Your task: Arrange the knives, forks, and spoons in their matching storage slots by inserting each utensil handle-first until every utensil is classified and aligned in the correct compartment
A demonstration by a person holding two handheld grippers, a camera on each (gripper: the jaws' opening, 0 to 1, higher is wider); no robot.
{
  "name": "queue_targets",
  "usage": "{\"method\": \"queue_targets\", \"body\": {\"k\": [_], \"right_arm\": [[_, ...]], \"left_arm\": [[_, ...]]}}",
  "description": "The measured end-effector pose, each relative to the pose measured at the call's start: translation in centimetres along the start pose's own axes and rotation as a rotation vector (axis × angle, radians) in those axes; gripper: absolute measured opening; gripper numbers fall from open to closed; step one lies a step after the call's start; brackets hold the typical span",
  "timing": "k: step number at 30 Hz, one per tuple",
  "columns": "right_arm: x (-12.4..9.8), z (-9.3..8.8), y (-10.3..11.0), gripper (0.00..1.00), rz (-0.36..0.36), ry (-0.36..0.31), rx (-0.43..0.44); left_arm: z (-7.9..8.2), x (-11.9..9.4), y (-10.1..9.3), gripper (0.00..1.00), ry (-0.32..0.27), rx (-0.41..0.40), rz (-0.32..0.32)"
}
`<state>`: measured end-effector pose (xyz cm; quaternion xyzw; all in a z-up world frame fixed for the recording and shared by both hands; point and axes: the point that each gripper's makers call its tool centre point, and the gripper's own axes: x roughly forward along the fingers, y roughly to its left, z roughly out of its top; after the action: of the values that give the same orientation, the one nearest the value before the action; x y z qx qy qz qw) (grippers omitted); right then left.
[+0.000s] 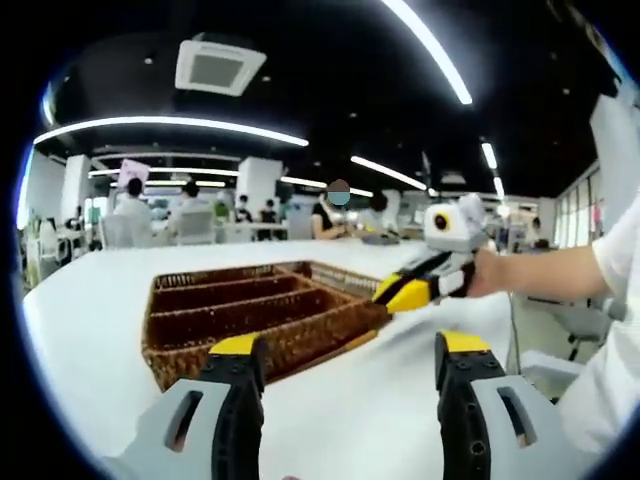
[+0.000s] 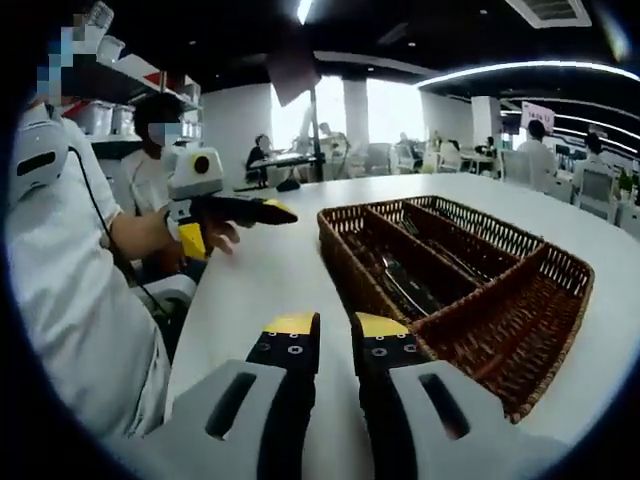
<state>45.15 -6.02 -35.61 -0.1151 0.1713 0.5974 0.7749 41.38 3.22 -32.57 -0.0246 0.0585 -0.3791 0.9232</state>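
The white table [image 2: 260,290] takes most of both views, and on it stands the brown wicker tray [image 2: 545,300] with its long slots. In the right gripper view the tray lies in the right half of the frame, and its long axis runs from lower left toward upper right. Some utensils [image 2: 405,285] already lie in the slots near the frame centre, along the same axis, but they are dark and blurred, so I cannot tell which are knives, forks or spoons. In the left gripper view the tray [image 1: 200,345] sits at centre left, just beyond the jaws, and its slots look dark; what is inside is hidden by the front wall. The left gripper [image 1: 350,375] is released, with a wide gap between its jaws and nothing in it. The right gripper [image 2: 332,345] has its jaws almost together, with only a thin gap, and I see nothing between them. In the left gripper view the right gripper [image 1: 400,293] reaches to the tray's right corner, so I judge it is nearer. No loose utensil is seen on the table.
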Motion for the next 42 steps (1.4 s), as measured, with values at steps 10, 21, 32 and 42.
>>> {"method": "queue_targets", "body": {"k": [10, 21, 32, 42], "right_arm": [[0.7, -1.9, -0.7, 0.13, -0.017, 0.194, -0.077], [1.0, -3.3, -1.6, 0.14, -0.044, 0.339, -0.115], [1.2, -3.9, -1.7, 0.14, -0.060, 0.438, -0.116], [1.4, -4.5, -1.6, 0.14, -0.066, 0.515, -0.097]], "left_arm": [[-0.1, 0.0, -0.2, 0.83, 0.000, 0.000, -0.005], [-0.4, -0.1, -0.5, 0.86, 0.005, -0.010, -0.007], [-0.5, -0.4, -0.4, 0.85, 0.001, -0.037, -0.002], [-0.6, -0.6, -0.2, 0.84, 0.002, -0.047, 0.001]]}}
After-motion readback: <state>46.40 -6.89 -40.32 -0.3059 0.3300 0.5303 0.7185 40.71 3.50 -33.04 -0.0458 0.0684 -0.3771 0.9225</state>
